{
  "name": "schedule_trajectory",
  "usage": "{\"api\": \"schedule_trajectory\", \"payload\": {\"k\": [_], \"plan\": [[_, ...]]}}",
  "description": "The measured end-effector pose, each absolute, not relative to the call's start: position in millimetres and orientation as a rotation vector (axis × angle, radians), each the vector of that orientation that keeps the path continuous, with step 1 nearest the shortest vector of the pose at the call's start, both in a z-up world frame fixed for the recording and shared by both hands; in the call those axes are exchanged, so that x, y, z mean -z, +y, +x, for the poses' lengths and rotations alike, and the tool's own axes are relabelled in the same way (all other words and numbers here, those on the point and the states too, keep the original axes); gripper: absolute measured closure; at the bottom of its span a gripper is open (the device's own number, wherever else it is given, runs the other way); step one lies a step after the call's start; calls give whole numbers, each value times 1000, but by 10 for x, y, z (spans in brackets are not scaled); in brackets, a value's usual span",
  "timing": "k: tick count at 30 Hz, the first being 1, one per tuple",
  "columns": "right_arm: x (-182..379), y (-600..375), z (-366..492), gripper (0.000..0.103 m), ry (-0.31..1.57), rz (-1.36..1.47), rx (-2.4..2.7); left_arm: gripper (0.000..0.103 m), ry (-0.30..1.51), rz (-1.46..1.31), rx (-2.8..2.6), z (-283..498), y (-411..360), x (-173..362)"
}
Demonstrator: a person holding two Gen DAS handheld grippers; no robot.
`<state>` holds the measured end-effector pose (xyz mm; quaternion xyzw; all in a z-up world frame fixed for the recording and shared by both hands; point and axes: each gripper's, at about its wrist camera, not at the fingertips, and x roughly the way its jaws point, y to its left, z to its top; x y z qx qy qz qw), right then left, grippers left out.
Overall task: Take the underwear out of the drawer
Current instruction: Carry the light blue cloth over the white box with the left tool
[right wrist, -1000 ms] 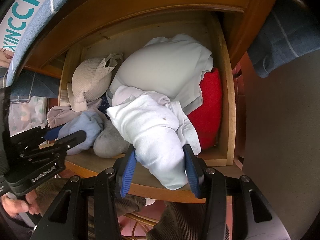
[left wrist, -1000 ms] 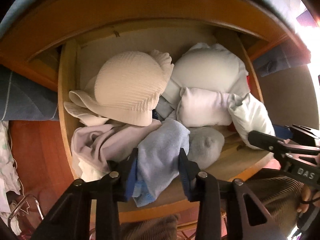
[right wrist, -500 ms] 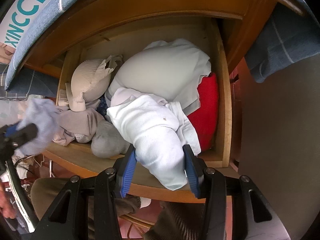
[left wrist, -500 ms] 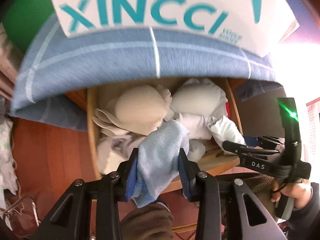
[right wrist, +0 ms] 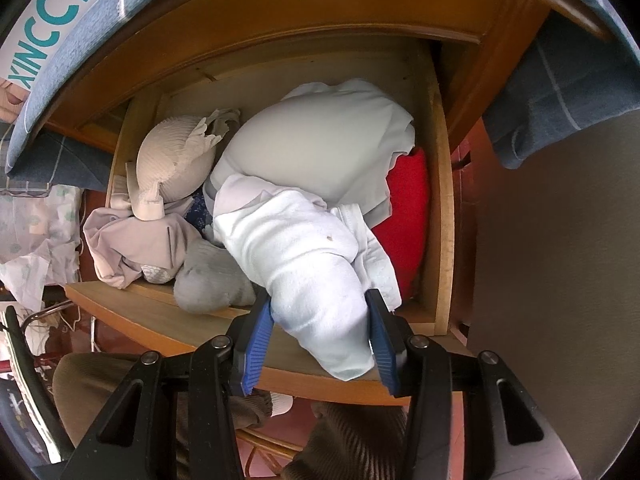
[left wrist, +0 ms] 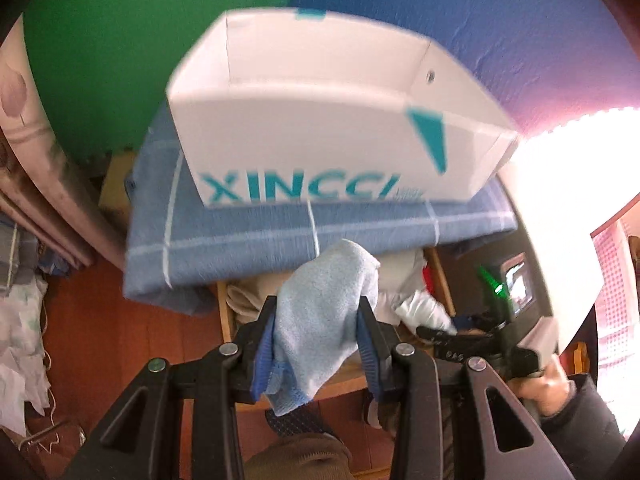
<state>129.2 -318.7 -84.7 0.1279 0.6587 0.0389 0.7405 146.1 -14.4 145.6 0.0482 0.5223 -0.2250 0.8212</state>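
Drawer [right wrist: 440,240] interior largely hidden in the left view by a blue checked cloth [left wrist: 280,236]; white box [left wrist: 320,136] blurred. Soft, terry-like pale blue underwear [left wrist: 320,320] is pinched by the left gripper [left wrist: 318,344], above the drawer. A rolled white garment [right wrist: 316,280] at 6 o'clock is clamped by the right gripper [right wrist: 318,340].

Open white cardboard shoebox [left wrist: 320,120] with teal "XINCCI" lettering, well above the left jaws, resting on a blue towel with pale grid lines [left wrist: 240,240]. Green foam wall panel [left wrist: 120,40] and blue foam wall panel [left wrist: 480,20] beyond. Reddish wooden floor [left wrist: 80,320] lower left of the jaws. Pale patterned fabric [left wrist: 20,340] heaped at far left.
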Motion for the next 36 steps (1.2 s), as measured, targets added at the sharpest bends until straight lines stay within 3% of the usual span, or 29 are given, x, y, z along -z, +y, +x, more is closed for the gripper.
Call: {"api": "schedule_trajectory", "payload": {"k": [13,36], "plan": [[846,-3181,1278,60,1439,275,-92,66,925,118,427,1819,-164,-2476],[786,-3209,1264,60,1413,274,-62,66,1038,224,292,2960,-813,-1859]]}}
